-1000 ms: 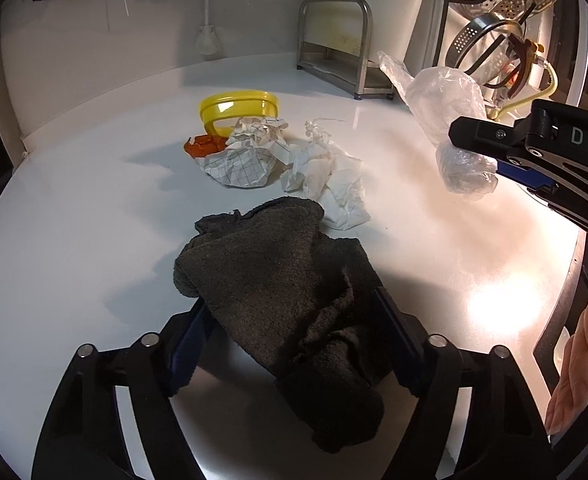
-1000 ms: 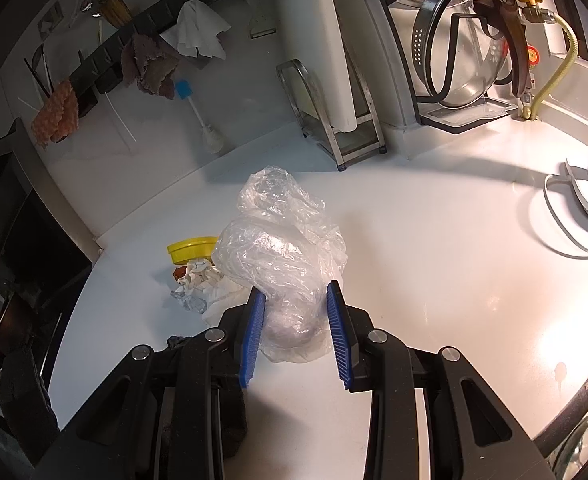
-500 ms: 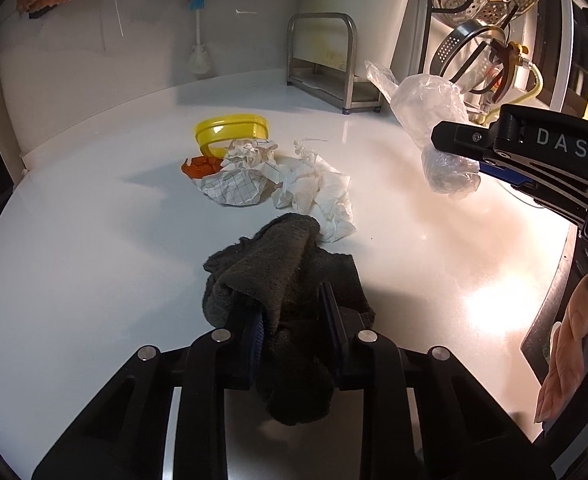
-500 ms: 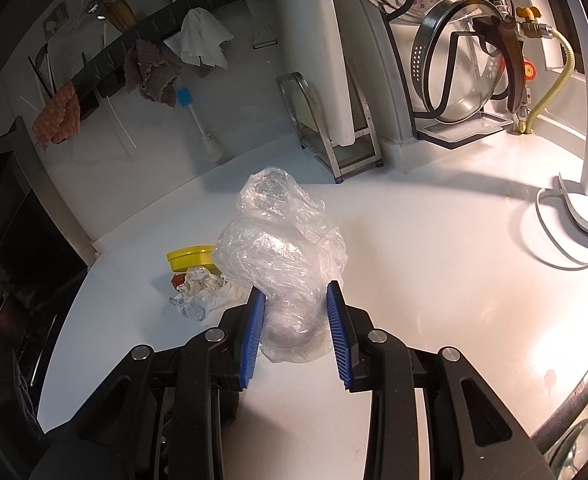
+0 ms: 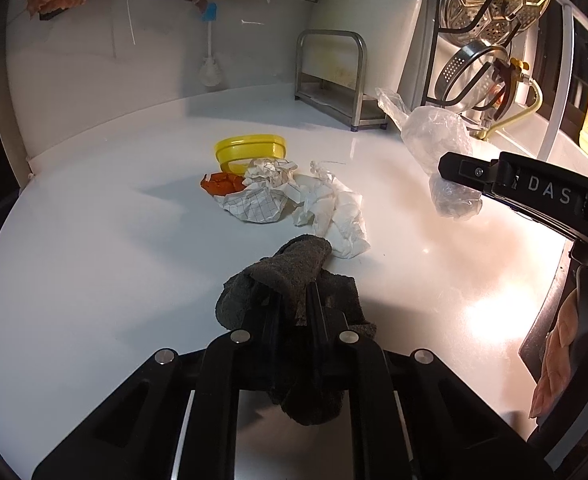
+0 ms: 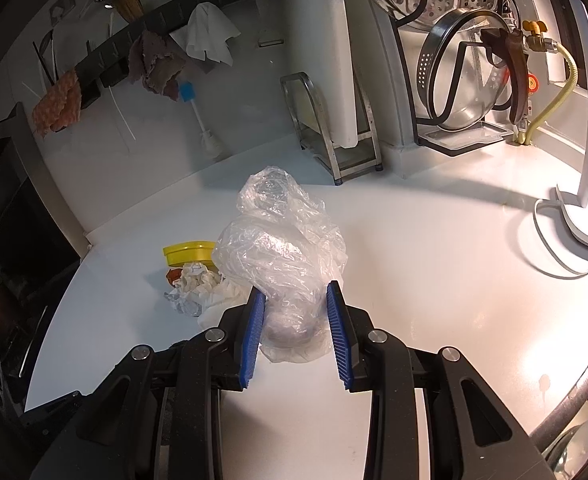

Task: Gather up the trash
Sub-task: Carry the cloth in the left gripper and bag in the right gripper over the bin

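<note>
My left gripper is shut on a dark grey cloth, pinched between its jaws just above the white counter. Beyond it lies a trash pile: crumpled white tissue, checked paper, an orange scrap and a yellow lid. My right gripper is shut on a crumpled clear plastic bag, with the blue pads pressing its lower end. The bag also shows in the left wrist view, held to the right of the pile. The pile shows left of the bag in the right wrist view.
A metal rack stands at the back by the wall. Pot lids and a steamer basket hang on a black stand at the right. A white lamp base with cable sits far right. A brush and cloths hang on the wall.
My left gripper has closed on the dark cloth, bunching it up between the jaws, and drawn back a little from the pile. The right gripper still holds the plastic bag.
</note>
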Tool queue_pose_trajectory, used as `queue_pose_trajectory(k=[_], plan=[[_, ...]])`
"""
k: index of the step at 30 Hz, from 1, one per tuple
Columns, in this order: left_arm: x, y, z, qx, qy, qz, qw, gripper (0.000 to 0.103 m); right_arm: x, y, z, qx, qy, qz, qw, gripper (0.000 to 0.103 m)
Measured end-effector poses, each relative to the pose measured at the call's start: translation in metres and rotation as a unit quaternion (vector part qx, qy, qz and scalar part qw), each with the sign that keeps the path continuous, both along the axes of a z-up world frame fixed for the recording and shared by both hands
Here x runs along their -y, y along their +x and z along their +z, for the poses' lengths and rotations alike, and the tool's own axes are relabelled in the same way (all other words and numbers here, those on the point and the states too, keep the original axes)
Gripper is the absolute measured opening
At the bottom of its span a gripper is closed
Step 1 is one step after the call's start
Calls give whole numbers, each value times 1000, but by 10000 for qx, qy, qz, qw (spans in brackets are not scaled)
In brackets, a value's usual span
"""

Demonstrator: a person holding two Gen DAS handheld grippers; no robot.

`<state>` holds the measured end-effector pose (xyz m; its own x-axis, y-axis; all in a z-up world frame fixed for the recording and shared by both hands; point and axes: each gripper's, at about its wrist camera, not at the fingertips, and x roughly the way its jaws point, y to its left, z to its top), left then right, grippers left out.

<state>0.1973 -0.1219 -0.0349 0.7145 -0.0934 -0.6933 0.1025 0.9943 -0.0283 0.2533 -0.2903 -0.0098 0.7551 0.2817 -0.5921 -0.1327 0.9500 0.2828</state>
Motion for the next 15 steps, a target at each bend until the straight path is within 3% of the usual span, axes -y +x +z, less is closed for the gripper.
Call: queue_pose_trajectory(k=[15], plan=[[-12, -5, 17, 143, -187, -41, 9997, 11, -1, 0, -1, -9, 25, 20, 10000, 31]])
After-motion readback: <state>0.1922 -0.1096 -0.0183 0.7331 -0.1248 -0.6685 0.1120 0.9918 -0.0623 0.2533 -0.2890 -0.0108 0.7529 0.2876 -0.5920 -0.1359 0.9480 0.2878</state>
